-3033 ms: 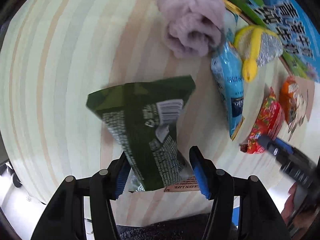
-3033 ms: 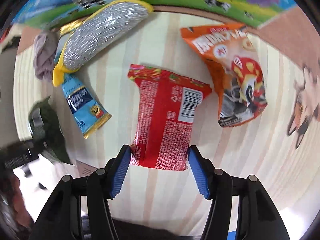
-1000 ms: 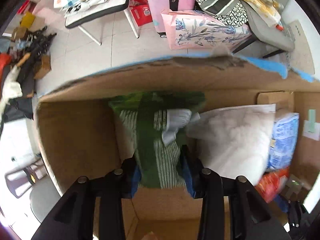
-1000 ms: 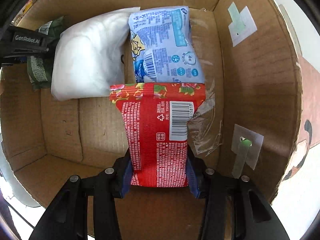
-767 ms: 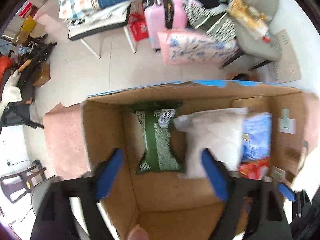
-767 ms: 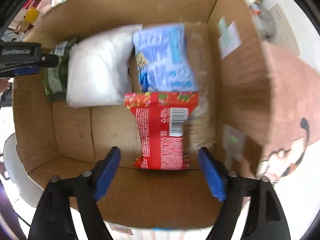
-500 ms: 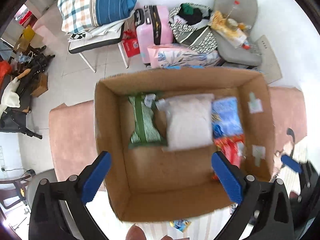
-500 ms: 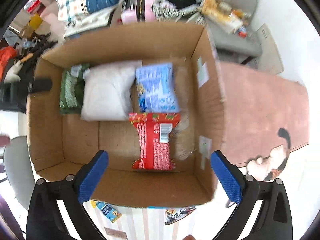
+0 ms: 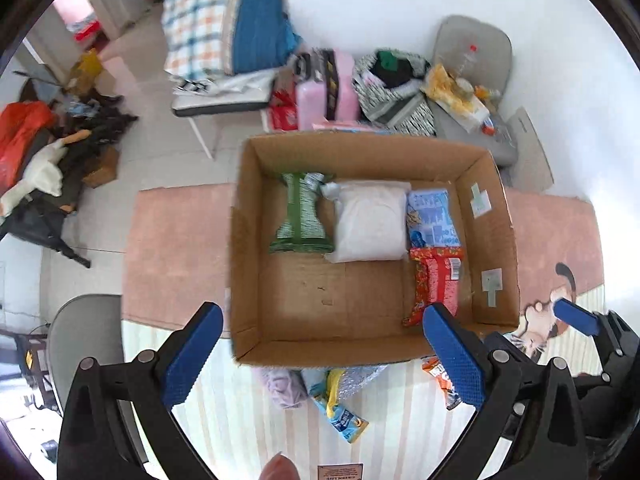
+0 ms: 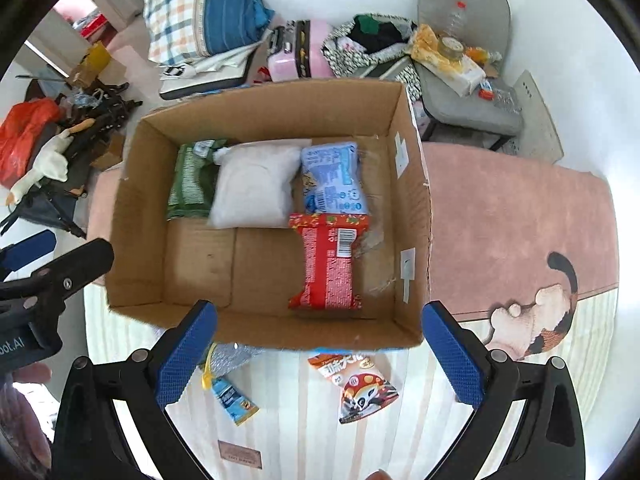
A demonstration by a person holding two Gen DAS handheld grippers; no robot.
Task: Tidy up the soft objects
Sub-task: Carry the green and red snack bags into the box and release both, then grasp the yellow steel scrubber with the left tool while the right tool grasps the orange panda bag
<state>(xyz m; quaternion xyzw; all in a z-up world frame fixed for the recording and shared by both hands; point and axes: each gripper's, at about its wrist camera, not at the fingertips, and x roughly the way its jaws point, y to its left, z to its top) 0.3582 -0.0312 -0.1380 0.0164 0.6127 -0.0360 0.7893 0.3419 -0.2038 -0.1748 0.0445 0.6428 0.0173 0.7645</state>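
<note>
Beyond the striped bench (image 10: pixel 288 420), a pink suitcase (image 10: pixel 294 50) stands between a plaid-and-blue pillow (image 10: pixel 200 8) on the far left and a cluttered grey chair (image 10: pixel 464 40) on the far right.

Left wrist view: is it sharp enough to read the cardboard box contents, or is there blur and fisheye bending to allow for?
Left wrist view: mild softness, but the green packet and red packet in the cardboard box are distinct; the box walls bow from fisheye, with black corners. Right wrist view: crisper, even daylight, no glare; the red packet's barcode shows clearly.
</note>
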